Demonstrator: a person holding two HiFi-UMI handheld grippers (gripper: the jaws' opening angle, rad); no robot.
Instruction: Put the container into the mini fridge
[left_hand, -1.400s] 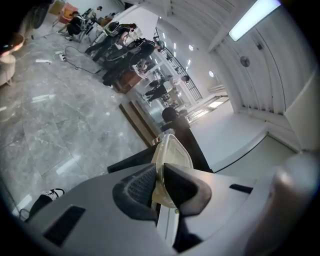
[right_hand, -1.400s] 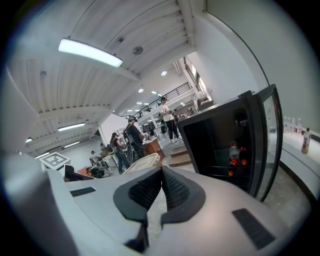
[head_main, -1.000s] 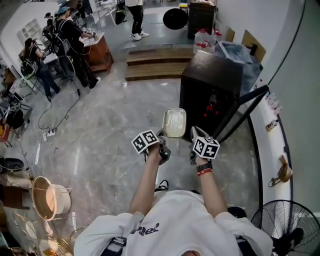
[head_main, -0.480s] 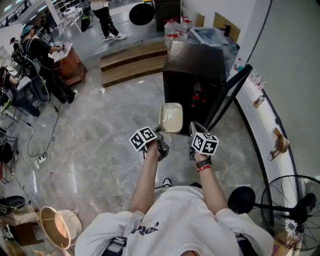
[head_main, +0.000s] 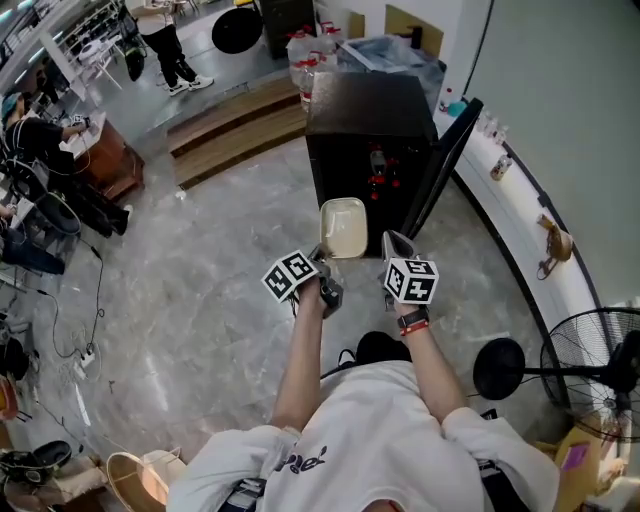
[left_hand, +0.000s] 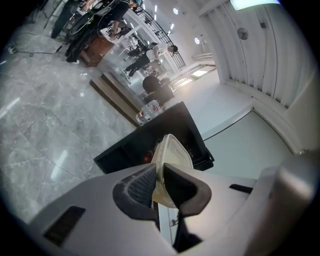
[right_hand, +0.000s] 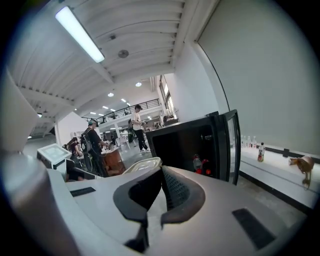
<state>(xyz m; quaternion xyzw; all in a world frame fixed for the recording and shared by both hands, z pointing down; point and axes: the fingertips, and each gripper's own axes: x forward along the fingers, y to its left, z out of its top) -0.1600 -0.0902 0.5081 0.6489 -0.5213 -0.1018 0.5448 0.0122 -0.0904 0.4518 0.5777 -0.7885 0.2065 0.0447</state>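
A pale, shallow plastic container (head_main: 343, 227) is held out in front of the person, with my left gripper (head_main: 322, 258) shut on its near rim. In the left gripper view the container (left_hand: 173, 150) stands on edge between the jaws of that gripper (left_hand: 159, 182). The black mini fridge (head_main: 365, 105) stands just beyond it, its door (head_main: 442, 160) swung open to the right. My right gripper (head_main: 392, 245) hangs beside the container, shut with nothing in it (right_hand: 161, 187); the container (right_hand: 142, 166) shows at its left, the fridge's dark inside (right_hand: 185, 145) ahead.
Red cans or bottles (head_main: 377, 182) sit inside the fridge. A white curved ledge (head_main: 520, 215) with small bottles runs along the right wall. A floor fan (head_main: 600, 370) stands at the lower right. Wooden steps (head_main: 235, 135) and people at desks (head_main: 40, 140) are at the far left.
The person and both grippers have turned toward the fridge, which now lies straight ahead and nearer the container. The left gripper has kept its hold; the right stays shut beside it.
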